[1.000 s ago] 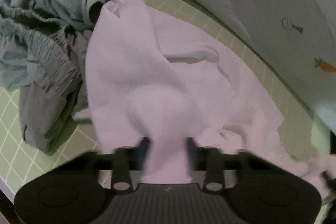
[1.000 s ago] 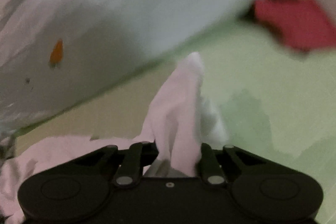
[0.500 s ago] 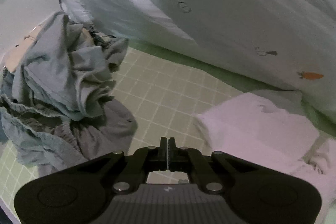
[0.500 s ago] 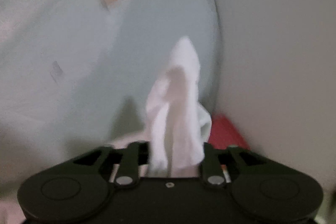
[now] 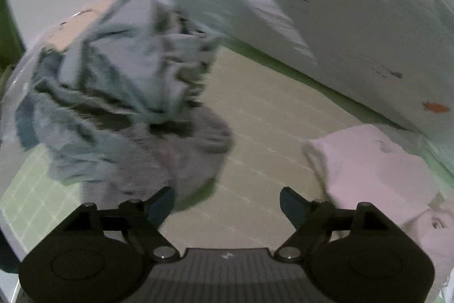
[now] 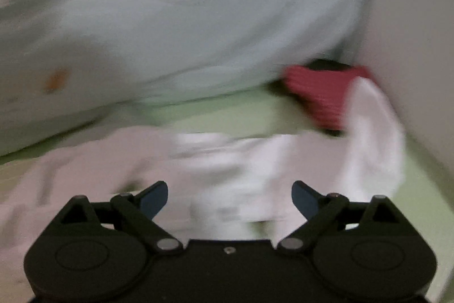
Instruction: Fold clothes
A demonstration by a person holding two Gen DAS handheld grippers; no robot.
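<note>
Left gripper spread wide, jaws opening, nothing between the blue fingertips but bare green gridded mat. Pale pink garment lying folded on the mat ahead and to the right of that gripper, near edge just beyond the right fingertip, apart from both pads. Heap of grey-blue clothes piled ahead and to the left, lower grey fold reaching down close to the left fingertip, contact impossible to judge through the blur. Light quilt with a small carrot print rising along the far side, beyond both. Right gripper likewise spread wide, jaws opening, gripping nothing. Same pale pink garment stretched flat on the mat directly ahead of and under its fingertips, running off to the left, with one end standing up in a loose peak ahead and to the right. Red cloth farther ahead on the right, partly behind that peak, against the wall. Right view heavily smeared, so fine folds unreadable.
</note>
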